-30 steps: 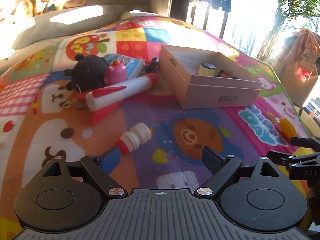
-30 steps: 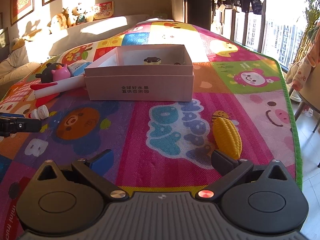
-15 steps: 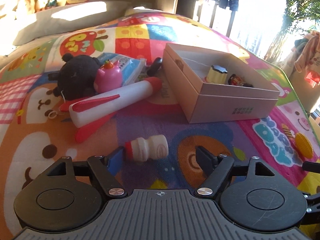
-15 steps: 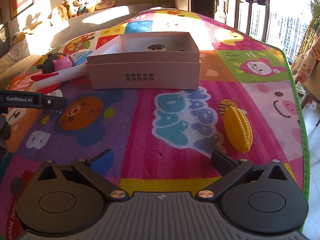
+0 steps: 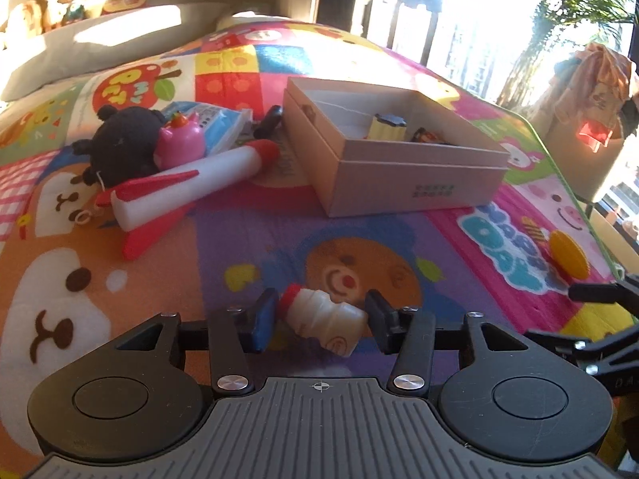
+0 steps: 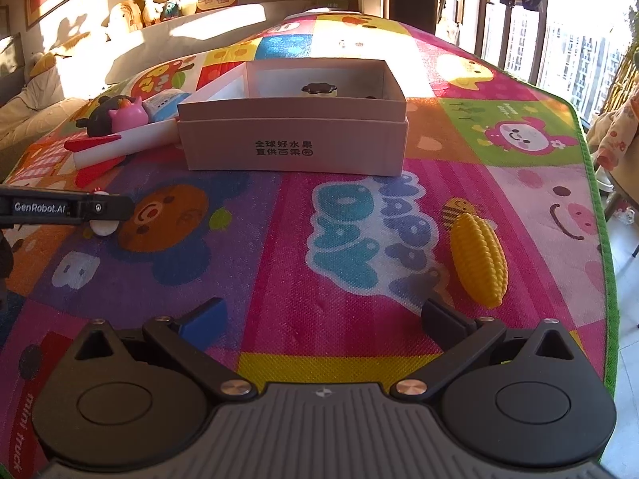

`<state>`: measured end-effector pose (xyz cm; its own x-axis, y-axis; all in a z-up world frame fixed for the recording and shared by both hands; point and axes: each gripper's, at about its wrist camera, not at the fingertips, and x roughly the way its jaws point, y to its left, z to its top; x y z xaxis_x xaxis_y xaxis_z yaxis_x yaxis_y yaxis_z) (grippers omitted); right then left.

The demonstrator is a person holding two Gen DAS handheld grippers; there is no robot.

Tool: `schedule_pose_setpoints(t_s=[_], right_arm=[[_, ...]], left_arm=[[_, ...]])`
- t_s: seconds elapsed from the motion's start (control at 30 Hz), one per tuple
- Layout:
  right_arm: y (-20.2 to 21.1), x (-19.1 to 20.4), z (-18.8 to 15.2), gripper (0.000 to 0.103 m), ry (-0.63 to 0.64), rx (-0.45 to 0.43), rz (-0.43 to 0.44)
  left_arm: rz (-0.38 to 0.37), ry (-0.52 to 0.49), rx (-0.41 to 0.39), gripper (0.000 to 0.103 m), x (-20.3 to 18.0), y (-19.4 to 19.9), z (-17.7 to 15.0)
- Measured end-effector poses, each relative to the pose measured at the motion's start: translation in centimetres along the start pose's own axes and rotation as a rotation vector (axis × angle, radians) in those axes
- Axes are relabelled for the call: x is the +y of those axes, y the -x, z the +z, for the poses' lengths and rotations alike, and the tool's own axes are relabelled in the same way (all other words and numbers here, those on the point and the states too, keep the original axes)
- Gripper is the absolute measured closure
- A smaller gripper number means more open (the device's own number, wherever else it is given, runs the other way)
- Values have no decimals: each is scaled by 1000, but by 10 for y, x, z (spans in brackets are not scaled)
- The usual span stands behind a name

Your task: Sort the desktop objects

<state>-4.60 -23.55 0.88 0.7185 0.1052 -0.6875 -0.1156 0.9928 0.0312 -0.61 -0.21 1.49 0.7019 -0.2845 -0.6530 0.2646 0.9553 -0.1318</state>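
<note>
Now left fingers [image 5: 263, 321] clamping bottle [image 5: 323, 319], right fingers [image 6: 205, 321] wide

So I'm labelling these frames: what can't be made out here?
- Left wrist view: the small dark item in the box, too small to identify.
- Right wrist view: the toy bottle, mostly hidden behind the left gripper.
- Right wrist view: the box floor, hidden by its front wall.

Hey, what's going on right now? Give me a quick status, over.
Left gripper just closed on the small white bottle lying on the mat. Right gripper open, empty, near the toy corn. Path to the box looks clear.
</note>
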Motion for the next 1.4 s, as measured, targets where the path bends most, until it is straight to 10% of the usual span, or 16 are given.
schedule_pose_setpoints(t_s=[0.23,0.37,0.6,0.87,1.03,1.4], right_arm=[[30,-23,9,0,-4,-166,-117],[11,-48,19,0,-80,-99,-111],[14,-31,22,0,-94,-96,206],[-7,-39,35,10,-76,-89,-136],[-23,-47,30,29,-95,-61,-120],[-23,-48,32,22,42,-74,-100]], left_arm=[[-59,1,5,44,-15,10,-16],[-59,-10,-1,41,-18,10,-18],[-70,-36,-15,27,-23,12,-23],[-69,-55,-27,21,-27,10,-26],[-74,-55,-28,19,-28,10,-27],[-75,-52,-31,18,-28,11,-27]])
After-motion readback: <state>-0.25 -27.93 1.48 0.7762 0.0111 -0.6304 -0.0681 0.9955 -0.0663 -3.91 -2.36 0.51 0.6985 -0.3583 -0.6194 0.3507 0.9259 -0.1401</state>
